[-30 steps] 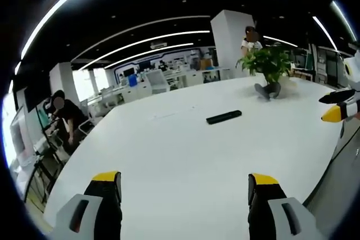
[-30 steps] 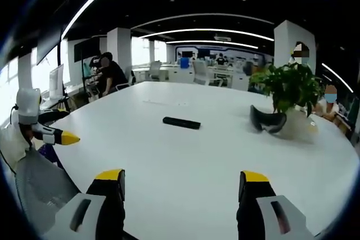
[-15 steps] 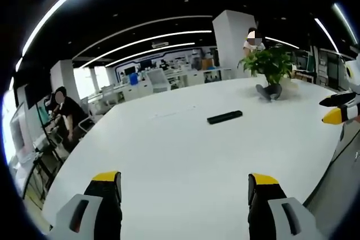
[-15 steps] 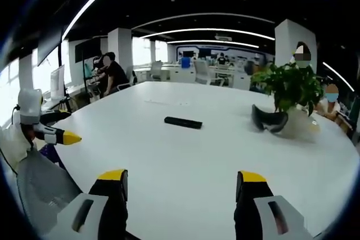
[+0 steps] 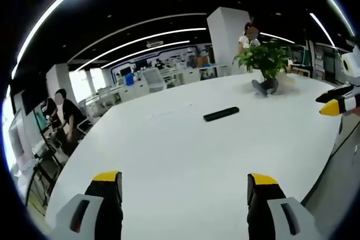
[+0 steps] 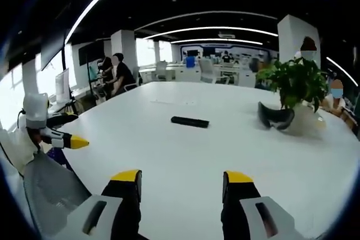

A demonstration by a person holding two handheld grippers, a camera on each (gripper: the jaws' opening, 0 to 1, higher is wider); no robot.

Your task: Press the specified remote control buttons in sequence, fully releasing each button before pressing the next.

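A slim black remote control (image 5: 221,114) (image 6: 190,121) lies flat mid-way across the large white round table (image 5: 185,155) (image 6: 185,150), well apart from both grippers. The left gripper (image 5: 183,186) and right gripper (image 6: 183,178) hover spread, holding nothing. A potted green plant (image 6: 295,82) stands beyond.

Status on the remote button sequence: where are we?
Nothing looks done: the black remote control lies flat mid-table, untouched. In hand: nothing; the left gripper and right gripper hover open at the near edge of the white table, well short of it. All presses remain.
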